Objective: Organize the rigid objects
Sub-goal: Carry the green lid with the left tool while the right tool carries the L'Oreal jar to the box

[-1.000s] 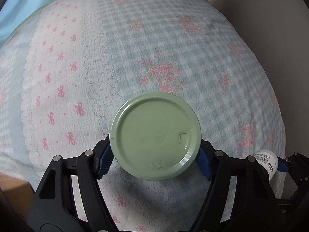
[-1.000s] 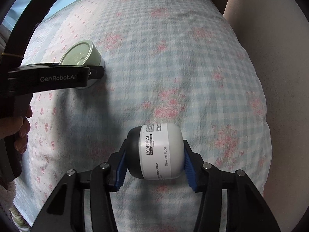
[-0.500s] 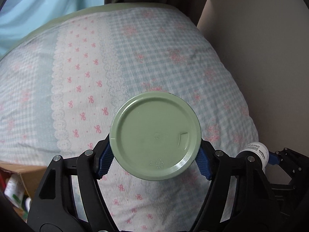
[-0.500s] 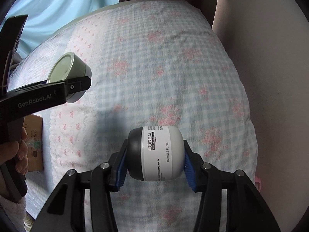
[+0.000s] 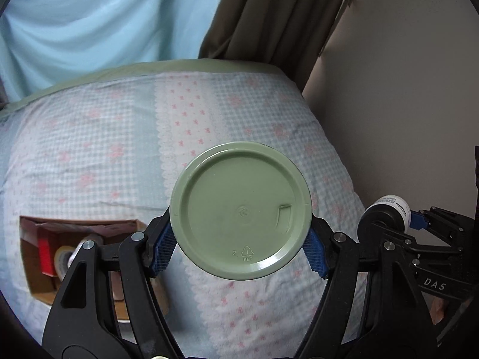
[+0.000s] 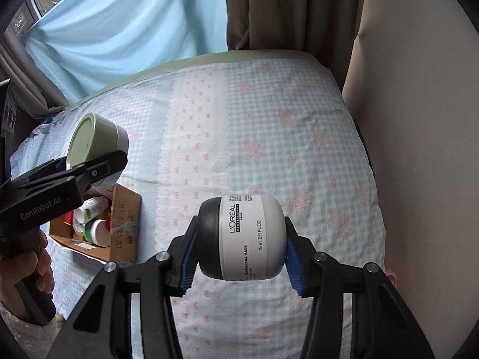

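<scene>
My left gripper (image 5: 241,246) holds the green jar (image 5: 241,211) tight between its blue fingers (image 5: 161,246), with the round bottom turned toward the camera. My right gripper (image 6: 239,252) is closed on the white jar (image 6: 242,242), which lies sideways with its black lid (image 6: 208,239) to the left. Both jars are in the air above the bed (image 6: 269,125). A cardboard box (image 6: 124,224) with small bottles (image 6: 94,223) inside lies on the bed, below the left gripper.
</scene>
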### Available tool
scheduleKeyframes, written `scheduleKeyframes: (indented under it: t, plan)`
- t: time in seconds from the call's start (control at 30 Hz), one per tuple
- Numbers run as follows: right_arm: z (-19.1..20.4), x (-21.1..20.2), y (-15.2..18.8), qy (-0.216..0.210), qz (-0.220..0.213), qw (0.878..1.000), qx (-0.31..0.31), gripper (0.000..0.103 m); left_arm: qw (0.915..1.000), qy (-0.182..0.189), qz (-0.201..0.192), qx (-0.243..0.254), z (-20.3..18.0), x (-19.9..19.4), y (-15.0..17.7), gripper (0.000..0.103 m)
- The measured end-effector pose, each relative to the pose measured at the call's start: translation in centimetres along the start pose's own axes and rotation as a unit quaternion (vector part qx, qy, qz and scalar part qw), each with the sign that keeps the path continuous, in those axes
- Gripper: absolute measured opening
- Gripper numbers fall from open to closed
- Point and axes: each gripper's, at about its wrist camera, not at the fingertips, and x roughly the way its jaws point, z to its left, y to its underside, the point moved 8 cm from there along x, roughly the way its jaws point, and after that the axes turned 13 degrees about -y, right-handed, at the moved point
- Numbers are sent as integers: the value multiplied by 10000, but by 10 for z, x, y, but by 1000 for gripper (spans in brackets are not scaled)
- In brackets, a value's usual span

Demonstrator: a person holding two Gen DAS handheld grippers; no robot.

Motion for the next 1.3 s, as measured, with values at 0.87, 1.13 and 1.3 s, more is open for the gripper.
scheduleKeyframes:
  t: [0.87,1.13,1.3]
  plan:
    - [284,54,13,-861,35,9959,-268,46,9963,-501,475,-513,296,-55,99,69]
    - [289,123,29,-850,654,9940,-228,46,9908,-600,962,-734,329,1,118,69]
    - [273,165,35,-775,1024,9916,-138,46,9862,-655,1378,-650,330,48,126,69]
